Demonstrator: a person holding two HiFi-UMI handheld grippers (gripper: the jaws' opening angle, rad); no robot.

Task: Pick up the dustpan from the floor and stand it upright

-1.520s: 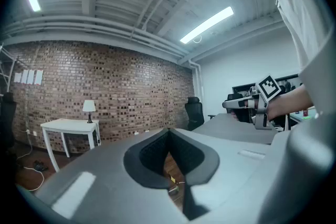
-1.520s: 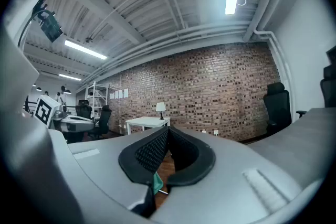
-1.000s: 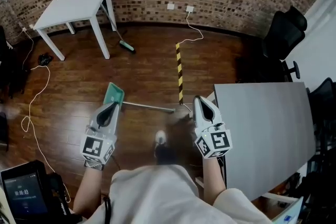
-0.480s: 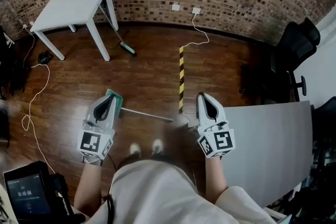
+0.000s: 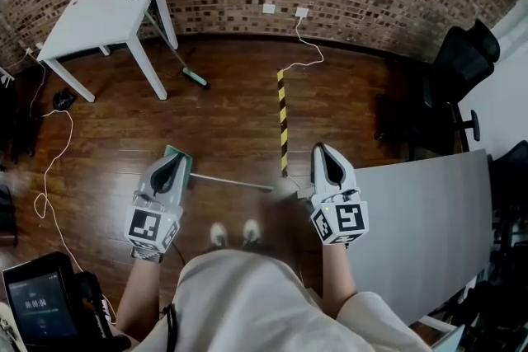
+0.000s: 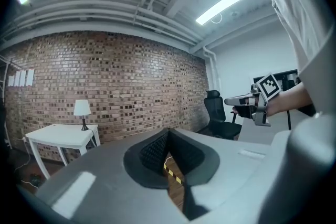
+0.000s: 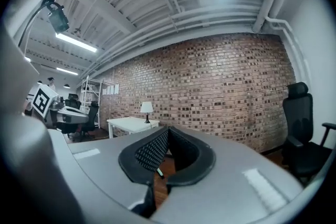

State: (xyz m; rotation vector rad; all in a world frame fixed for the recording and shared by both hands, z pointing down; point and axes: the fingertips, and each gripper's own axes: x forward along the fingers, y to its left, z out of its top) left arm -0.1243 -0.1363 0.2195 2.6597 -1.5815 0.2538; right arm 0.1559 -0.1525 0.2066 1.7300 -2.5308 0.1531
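Head view: dustpan seen flat on floor, ungrasped. Left tool and right tool clenched, empty. Pickup and uprighting judged outstanding.

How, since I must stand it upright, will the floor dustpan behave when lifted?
Probably light: the dustpan is a small pan on a thin handle. Gripped at the handle's end, the pan likely droops. Upright, it may tip.

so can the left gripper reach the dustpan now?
Probably yes: nothing blocks the dustpan on the floor, but the left gripper is shut and aimed at the brick wall, so it must open and dip.
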